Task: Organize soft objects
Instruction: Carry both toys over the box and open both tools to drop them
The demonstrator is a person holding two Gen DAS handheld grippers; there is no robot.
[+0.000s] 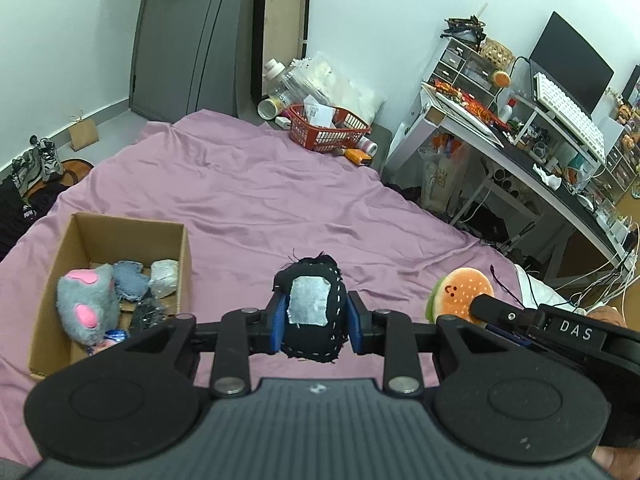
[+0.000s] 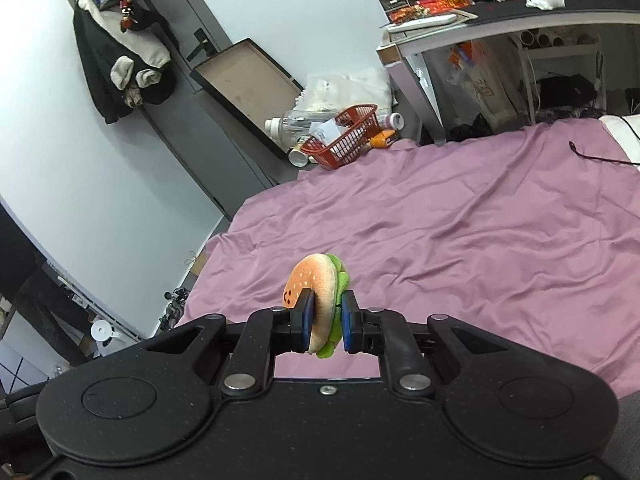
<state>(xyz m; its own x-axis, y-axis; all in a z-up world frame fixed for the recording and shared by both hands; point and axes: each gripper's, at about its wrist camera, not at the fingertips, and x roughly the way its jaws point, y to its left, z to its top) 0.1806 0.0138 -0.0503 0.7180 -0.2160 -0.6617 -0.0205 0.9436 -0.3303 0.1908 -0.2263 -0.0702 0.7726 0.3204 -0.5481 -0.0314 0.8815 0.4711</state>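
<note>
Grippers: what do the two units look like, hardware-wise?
Both match: a black body with two round discs, black linkage bars on silver pivot pins, and blue pads on the fingers. The left gripper has a ribbed grey centre plate; the right gripper has a plain black one. The right unit's side reads "DAS" in white.

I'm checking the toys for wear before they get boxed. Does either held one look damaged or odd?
The black pouch in the left gripper looks rough: frayed threads at its top, loose white stitching, a silver patch. The burger plush in the right gripper looks intact, only squeezed.
</note>
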